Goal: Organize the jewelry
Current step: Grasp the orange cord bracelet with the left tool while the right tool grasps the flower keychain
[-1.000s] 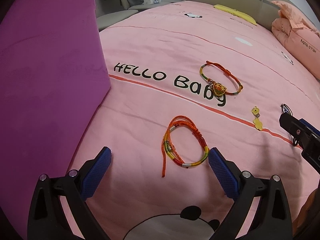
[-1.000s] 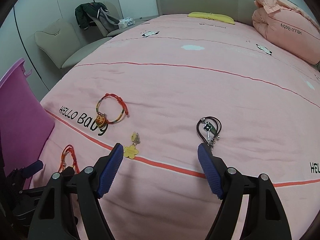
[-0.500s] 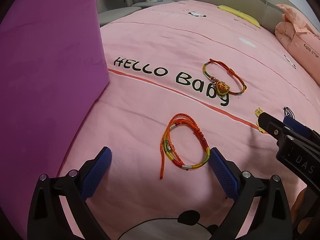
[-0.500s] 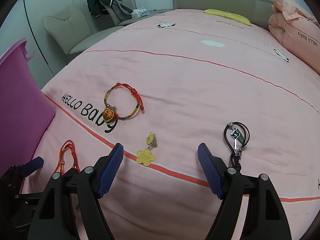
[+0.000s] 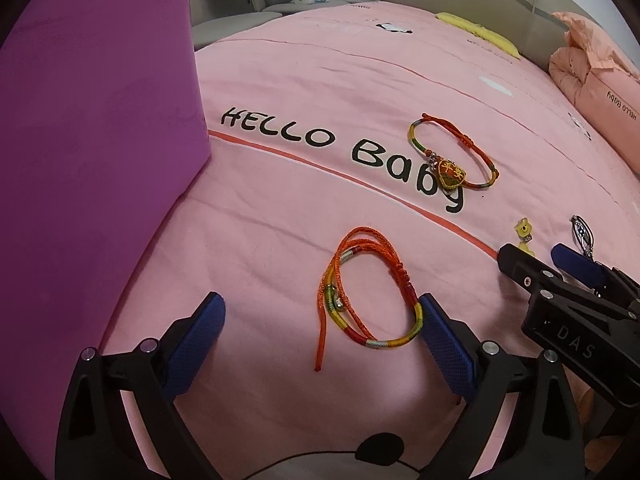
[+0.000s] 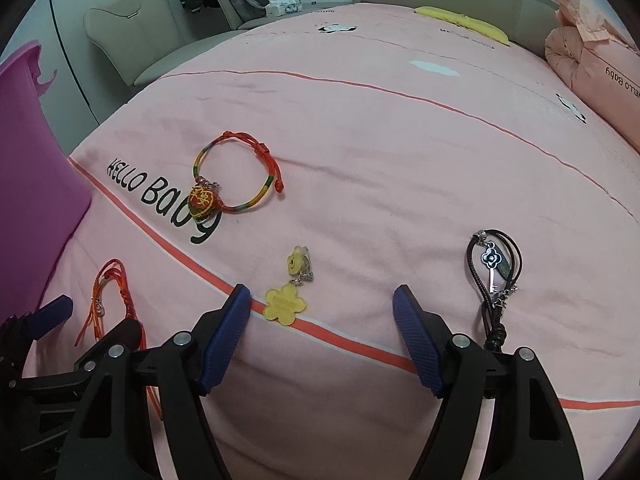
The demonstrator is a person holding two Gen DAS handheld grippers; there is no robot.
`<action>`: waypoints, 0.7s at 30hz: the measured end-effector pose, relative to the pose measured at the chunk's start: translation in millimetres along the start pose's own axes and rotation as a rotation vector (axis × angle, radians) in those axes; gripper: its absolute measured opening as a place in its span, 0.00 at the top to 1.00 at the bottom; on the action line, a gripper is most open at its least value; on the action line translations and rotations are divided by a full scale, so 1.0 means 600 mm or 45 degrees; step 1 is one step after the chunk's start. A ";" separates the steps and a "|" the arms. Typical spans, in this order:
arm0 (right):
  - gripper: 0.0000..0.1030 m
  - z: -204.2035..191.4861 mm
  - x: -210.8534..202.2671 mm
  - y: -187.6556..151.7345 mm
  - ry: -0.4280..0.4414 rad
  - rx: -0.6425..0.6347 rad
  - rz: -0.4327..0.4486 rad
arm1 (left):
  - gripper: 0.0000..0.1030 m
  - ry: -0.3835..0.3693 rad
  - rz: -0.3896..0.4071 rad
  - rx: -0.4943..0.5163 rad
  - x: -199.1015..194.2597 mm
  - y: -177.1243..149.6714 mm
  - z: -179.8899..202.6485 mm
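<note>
An orange and rainbow cord bracelet lies on the pink bedspread between the fingers of my left gripper. It lies close to the right pad; the jaws are closing and no pad presses on it. My right gripper hovers over a yellow flower clip, which lies near its left pad. Its jaws are narrowing slightly and hold nothing. A rainbow bracelet with a heart charm lies farther off on the printed lettering. A black cord bracelet with a key charm lies just right of the right gripper.
A tall purple bin stands at the left, close to the left gripper. A folded peach quilt and a yellow pillow lie at the bed's far end. A beige chair with clothes stands beyond the bed.
The right gripper has moved left and down, from beside the black cord bracelet to over the yellow flower clip, and now reaches into the left wrist view. The left gripper's jaws have narrowed slightly.
</note>
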State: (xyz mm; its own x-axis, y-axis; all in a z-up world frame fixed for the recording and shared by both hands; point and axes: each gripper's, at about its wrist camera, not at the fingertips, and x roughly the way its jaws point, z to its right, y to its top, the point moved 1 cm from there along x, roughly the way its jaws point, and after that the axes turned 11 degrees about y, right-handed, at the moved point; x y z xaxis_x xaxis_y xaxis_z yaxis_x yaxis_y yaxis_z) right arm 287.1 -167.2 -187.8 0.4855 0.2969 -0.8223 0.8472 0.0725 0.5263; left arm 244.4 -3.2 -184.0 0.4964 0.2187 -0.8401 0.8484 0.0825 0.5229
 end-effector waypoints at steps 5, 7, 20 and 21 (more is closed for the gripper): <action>0.41 -0.007 0.004 0.000 -0.017 -0.032 -0.022 | 0.47 -0.028 0.026 0.043 -0.009 0.001 0.012; 0.48 -0.016 0.003 -0.001 -0.023 -0.061 -0.027 | 0.59 -0.041 0.028 0.056 -0.013 0.000 0.015; 0.81 -0.023 -0.032 -0.013 0.040 0.002 0.019 | 0.94 -0.131 -0.021 0.074 -0.020 0.003 0.012; 0.81 -0.023 -0.037 -0.017 0.039 0.010 0.017 | 0.94 -0.137 -0.025 0.074 -0.022 0.002 0.011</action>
State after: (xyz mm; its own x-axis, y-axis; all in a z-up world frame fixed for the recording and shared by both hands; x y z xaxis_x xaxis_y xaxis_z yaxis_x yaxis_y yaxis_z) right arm 264.7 -161.6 -171.8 0.4897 0.3267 -0.8084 0.8425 0.0613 0.5352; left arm 239.9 -12.3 -173.2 0.4941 0.1117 -0.8622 0.8657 0.0288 0.4998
